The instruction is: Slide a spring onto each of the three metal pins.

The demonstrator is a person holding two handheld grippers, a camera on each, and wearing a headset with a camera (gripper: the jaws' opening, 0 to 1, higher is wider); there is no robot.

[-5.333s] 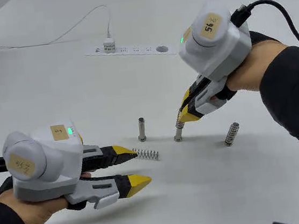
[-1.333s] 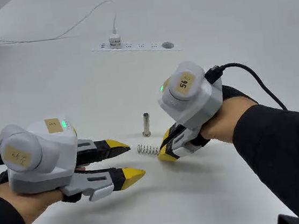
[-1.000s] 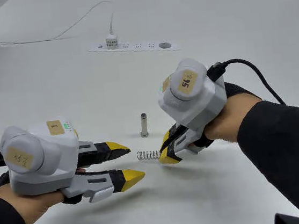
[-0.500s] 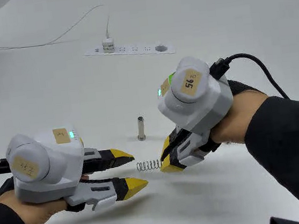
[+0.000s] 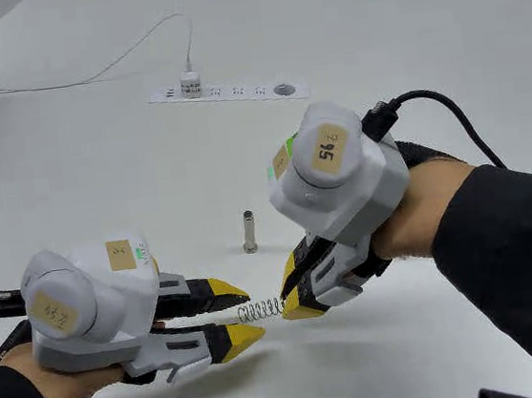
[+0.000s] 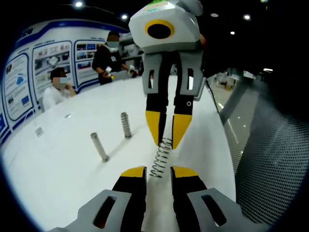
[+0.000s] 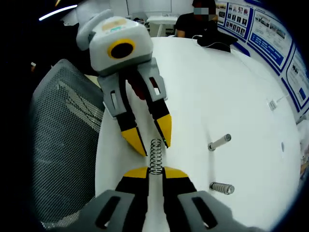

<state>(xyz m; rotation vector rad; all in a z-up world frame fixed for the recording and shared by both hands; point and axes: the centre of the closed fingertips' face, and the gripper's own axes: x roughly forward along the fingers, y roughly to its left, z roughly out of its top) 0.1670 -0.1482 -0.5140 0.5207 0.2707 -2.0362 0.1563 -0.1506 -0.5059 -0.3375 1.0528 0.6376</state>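
Right hand-held gripper (image 5: 295, 303) pinches spring (image 5: 261, 308); left hand-held gripper (image 5: 241, 311) gapes around it; pin (image 5: 249, 231) nearby.

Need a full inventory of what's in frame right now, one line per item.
table: one, white, under everything
power strip: one, white, far side of the table, with a white plug in it
bare pin: one, grey metal, upright mid-table
pin with spring: one visible, metal, upright beyond the bare pin
loose spring: one, silver, between the two grippers
mesh chair: one, grey, beside the table
people: two, at the table's far edge
left hand-held gripper: grey with yellow tips, open around the spring's free end
right hand-held gripper: same colours, shut on the spring's other end
sleeves: two, black, lower corners
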